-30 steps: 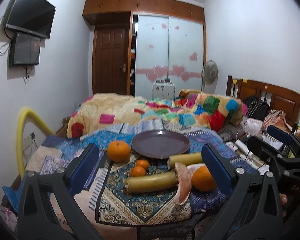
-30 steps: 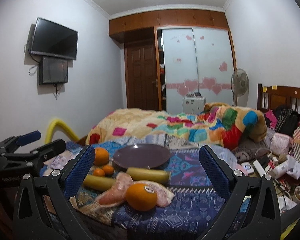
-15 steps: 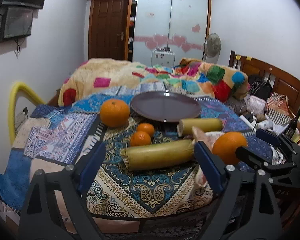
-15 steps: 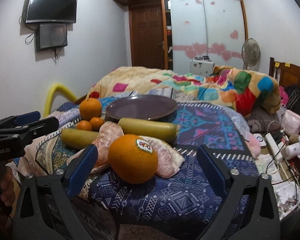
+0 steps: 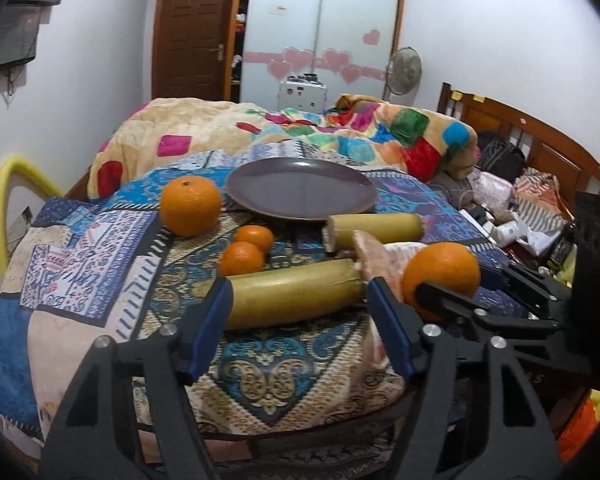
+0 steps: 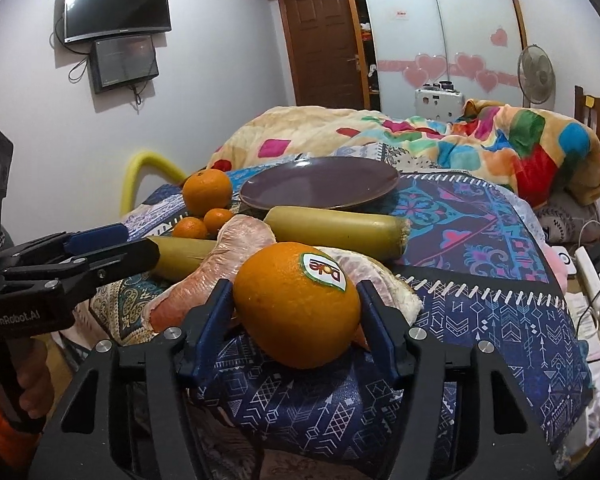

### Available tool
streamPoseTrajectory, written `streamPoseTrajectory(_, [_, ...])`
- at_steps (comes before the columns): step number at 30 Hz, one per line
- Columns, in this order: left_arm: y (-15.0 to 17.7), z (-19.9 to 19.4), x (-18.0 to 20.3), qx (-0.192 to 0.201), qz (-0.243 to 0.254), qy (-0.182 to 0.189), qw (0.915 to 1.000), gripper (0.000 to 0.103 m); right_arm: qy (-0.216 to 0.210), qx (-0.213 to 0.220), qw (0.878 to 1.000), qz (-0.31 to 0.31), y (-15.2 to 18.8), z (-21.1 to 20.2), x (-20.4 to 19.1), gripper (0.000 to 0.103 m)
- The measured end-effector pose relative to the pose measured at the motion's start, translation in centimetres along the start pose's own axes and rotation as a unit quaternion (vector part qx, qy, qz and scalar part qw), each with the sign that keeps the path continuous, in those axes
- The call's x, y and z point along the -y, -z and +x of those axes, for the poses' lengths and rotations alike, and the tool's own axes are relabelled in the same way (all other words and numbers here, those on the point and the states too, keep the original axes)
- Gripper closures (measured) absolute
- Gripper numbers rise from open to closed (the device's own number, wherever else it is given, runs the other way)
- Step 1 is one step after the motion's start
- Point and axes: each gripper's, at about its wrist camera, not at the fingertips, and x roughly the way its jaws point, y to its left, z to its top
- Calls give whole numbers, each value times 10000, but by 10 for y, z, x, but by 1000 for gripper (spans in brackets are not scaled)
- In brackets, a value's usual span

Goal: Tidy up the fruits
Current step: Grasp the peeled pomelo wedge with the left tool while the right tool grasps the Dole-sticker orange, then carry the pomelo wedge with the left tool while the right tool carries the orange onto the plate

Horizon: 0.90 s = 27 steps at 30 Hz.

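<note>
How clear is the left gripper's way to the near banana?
Probably clear, yes. Left gripper faces the near banana with nothing in front; its jaws have just been closing, the banana lying crosswise at the fingertips, contact unclear.

I see orange fruit: one big orange (image 6: 297,305) with a white, red and green sticker, another big orange (image 5: 190,205), two small tangerines (image 5: 247,249). Both bananas (image 5: 296,298) yellow-olive. Plate (image 5: 300,188) dull purple-brown. Cloth (image 6: 512,332) navy with white arrow and geometric print; nearer me a blue-and-gold paisley cloth (image 5: 260,364). Blanket (image 5: 340,132) cream with multicolour squares. Gripper pads (image 6: 208,320) blue, frames black.
</note>
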Motion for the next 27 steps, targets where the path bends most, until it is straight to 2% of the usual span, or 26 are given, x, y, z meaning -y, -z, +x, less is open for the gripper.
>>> streamPoseTrajectory(4, [-2,5,14,-112,103,105,9998,43,10,49,9999,125,0,-9,7,45])
streamPoseTrajectory(11, [5,22,32,-524,128,345,9979,70,162,179,9995,195,-3,-29,20,45])
streamPoseTrajectory(14, [9,27,39,-626,129,406,9971,73,228,189,9993,211,-2,-33,27,45])
streamPoseTrajectory(27, [5,53,60,-813,285,323,9958,73,369,41,9988,316,10,-31,43,45])
